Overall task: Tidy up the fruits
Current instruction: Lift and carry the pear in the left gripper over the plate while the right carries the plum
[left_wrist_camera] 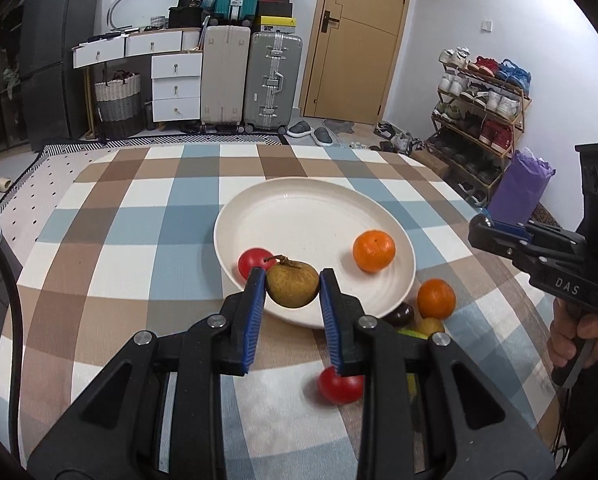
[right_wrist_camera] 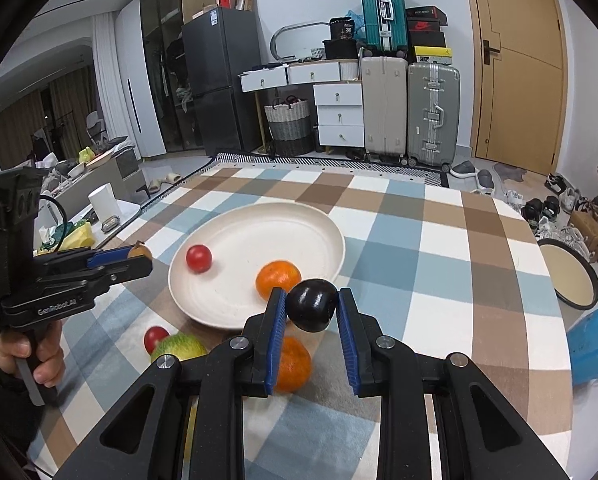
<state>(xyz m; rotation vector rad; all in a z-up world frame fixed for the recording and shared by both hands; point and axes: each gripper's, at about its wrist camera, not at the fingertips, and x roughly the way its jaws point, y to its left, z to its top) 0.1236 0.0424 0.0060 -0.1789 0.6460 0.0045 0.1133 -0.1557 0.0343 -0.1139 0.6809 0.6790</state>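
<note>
Two claws gripping: left claw (left_wrist_camera: 292, 286) brown pear (left_wrist_camera: 292, 284), right claw (right_wrist_camera: 312, 307) dark plum (right_wrist_camera: 312, 305); two oranges, two tomatoes.

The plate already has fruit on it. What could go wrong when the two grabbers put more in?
The pear and the plum are held only at the fingertips, so either might slip and roll off the table.

Both grippers, left and right, aim at the same plate, so they could bump.

A dropped fruit might knock the tomato or the orange already there.
</note>
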